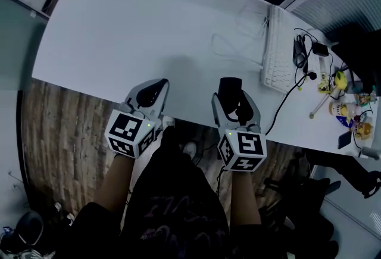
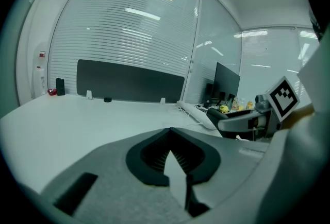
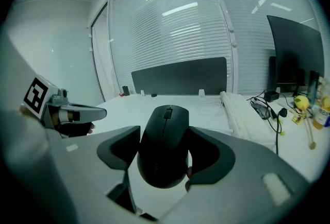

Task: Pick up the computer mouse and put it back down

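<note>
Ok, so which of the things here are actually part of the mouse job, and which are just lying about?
Part of the job:
- computer mouse, gripped in the right claw
- white table, where it goes back down

Just lying about:
- keyboard
- cables
- monitor
- small clutter at the table's right end

Light: dim, cool, bluish. Light strips (image 2: 142,13) glare at 12 o'clock. Desk (image 1: 149,31): faint soft shadow. Gripper views: fisheye bending, black corners, foreground soft.

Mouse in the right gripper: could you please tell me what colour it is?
The mouse is plain black, shown best in the right gripper view.
</note>
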Motion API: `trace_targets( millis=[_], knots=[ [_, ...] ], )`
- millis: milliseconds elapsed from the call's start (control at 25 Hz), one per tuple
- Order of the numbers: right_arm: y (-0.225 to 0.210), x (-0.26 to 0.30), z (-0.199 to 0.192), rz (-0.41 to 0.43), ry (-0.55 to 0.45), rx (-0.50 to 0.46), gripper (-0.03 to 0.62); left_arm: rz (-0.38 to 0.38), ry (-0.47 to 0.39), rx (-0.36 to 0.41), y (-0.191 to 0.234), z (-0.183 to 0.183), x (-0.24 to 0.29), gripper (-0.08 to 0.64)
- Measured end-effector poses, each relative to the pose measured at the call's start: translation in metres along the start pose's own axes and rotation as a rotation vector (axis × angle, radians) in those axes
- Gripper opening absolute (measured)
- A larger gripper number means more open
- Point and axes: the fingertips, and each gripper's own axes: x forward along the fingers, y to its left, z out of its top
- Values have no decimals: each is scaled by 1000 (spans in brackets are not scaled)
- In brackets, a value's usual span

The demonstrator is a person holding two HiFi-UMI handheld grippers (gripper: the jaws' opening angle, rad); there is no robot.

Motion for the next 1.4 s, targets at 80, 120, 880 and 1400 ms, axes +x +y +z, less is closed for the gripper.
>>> trace_targets(
  millis=[80,120,880,1400],
  knots=[
    [0,3,-4,2,13,1,304,-2,13,-7,1,-6,1,2],
    [1,5,-7,4,19,3,304,-2,16,-10,1,-8,1,2],
    [5,31,-72,20,147,40,304,-17,107,-65,12,-63,17,2],
    [-6,47,-105,1,227,61,304,-38,166,-112,15,-96,35,2]
  ],
)
